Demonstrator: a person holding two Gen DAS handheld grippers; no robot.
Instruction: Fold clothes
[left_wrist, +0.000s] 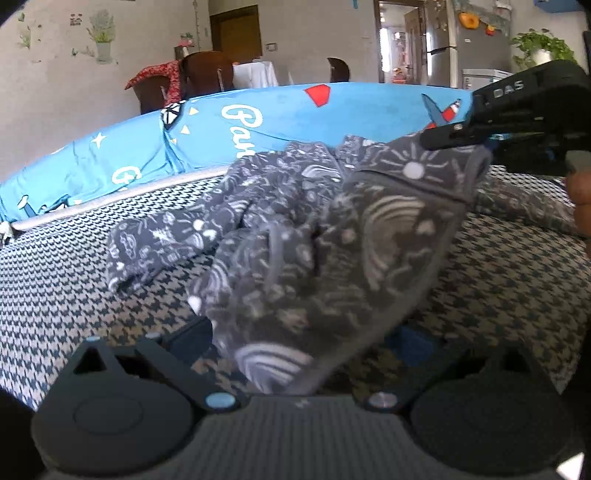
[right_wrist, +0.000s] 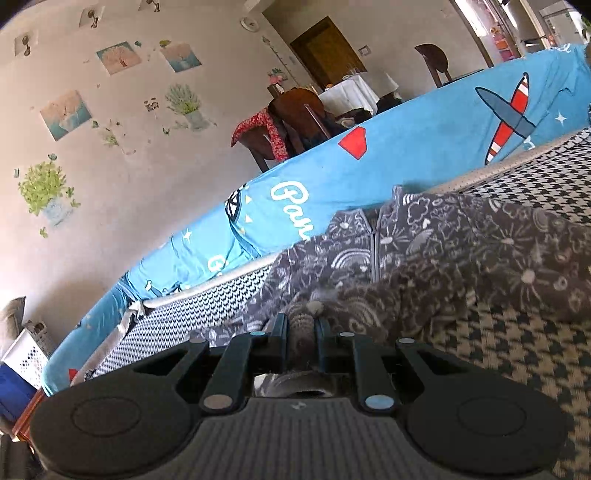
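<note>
Grey printed garment (left_wrist: 295, 236), patterned in white rainbows, suns and doodles, lies crumpled on a houndstooth-covered surface (left_wrist: 74, 288) directly ahead of both grippers. Left gripper (left_wrist: 295, 354): a fold of the garment rises from between its fingers and fills the space just in front; the fingertips are hidden by the cloth, so whether they are together on it cannot be told. Right gripper (right_wrist: 301, 332): fingers drawn close together and clamped on a bunched strip of the garment, the rest spreading ahead and to its right. Left wrist view only: the right gripper (left_wrist: 454, 134) seen from the side at upper right, pinching the lifted edge of the garment so the cloth hangs stretched between the two tools; part of a hand (left_wrist: 578, 199) below it; a sleeve (left_wrist: 147, 243) trailing to the left. Right wrist view only: the garment's zip (right_wrist: 375, 251) and collar lying flat ahead; a white basket (right_wrist: 26, 354) at far left; wall pictures and plant stickers (right_wrist: 44, 188). Both views: a blue printed sheet (left_wrist: 258, 122) beyond the garment, with chairs and a white-clothed table farther off. Writing: "DAS" on the right gripper's body in the left wrist view; white script beginning "Pan" on the blue sheet, remainder covered by the garment.
</note>
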